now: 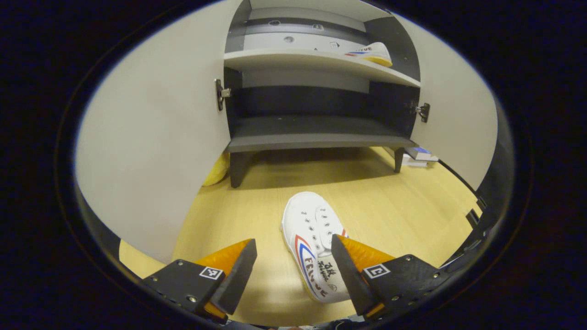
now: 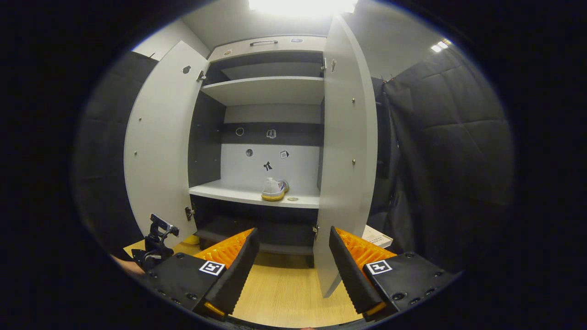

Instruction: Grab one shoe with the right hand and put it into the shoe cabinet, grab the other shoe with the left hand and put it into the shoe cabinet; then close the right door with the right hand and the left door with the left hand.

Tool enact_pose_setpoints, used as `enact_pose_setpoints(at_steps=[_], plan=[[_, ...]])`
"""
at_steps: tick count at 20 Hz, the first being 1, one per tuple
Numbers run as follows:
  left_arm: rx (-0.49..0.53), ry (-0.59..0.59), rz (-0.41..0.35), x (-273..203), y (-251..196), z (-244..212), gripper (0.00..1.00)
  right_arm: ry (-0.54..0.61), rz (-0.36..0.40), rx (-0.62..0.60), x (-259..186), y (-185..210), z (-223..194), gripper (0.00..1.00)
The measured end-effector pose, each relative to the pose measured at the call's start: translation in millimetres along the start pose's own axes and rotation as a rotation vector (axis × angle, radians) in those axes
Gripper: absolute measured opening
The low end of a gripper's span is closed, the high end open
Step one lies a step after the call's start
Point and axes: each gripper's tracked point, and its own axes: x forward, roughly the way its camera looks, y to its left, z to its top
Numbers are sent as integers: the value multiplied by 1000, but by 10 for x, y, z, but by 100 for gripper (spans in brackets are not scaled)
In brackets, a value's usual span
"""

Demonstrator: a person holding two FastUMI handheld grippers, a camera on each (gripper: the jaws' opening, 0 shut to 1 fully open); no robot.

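In the left gripper view, the left gripper (image 1: 293, 270) is low over the wooden floor (image 1: 394, 201). Its two fingers (image 1: 238, 275) are spread wide apart and hold nothing. A white shoe (image 1: 314, 245) lies on the floor between them, closer to the right finger, which covers part of its near end. The shoe's toe points away, toward the shoe cabinet (image 1: 316, 137). Farther off, the cabinet stands on short dark legs with both doors open. The left door (image 1: 156, 128) swings out on the left and the right door (image 1: 454, 119) on the right. The low shelf is dark. On the pale shelf above it, at the right end, sits the other white shoe (image 1: 372, 53). Something yellow (image 1: 218, 169) peeks out on the floor behind the left door.

In the right gripper view, the right gripper (image 2: 293, 268) is higher up and farther from the cabinet (image 2: 270, 137). Its fingers (image 2: 236, 270) are also spread apart with nothing between them. The near edge of the open right door (image 2: 346, 151) stands just past the right finger. At the lower left the other gripper (image 2: 156, 240) shows, down near the floor. Far inside, the shoe (image 2: 274, 189) rests on the pale shelf, toward its right side. A flat box (image 2: 377, 238) lies on the floor to the right of the cabinet.
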Motion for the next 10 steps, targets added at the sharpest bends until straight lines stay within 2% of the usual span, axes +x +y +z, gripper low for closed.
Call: enact_pose_setpoints(at_steps=[1, 2, 5, 8, 10], plan=[[-5, 23, 9, 53, 14, -45, 94, 6, -4, 2, -15, -15, -20, 93], [-15, 48, 9, 105, 15, -118, 94, 14, -4, 2, -18, -27, -37, 96], [-39, 101, 17, 234, 48, -254, 94, 44, -2, -19, -37, -39, -145, 96], [-36, 108, 16, 302, 42, -294, 94, 61, -2, -16, -40, -48, -192, 93], [-46, 123, -6, 312, -2, -337, 95, 63, -3, -6, -30, -66, -193, 96]])
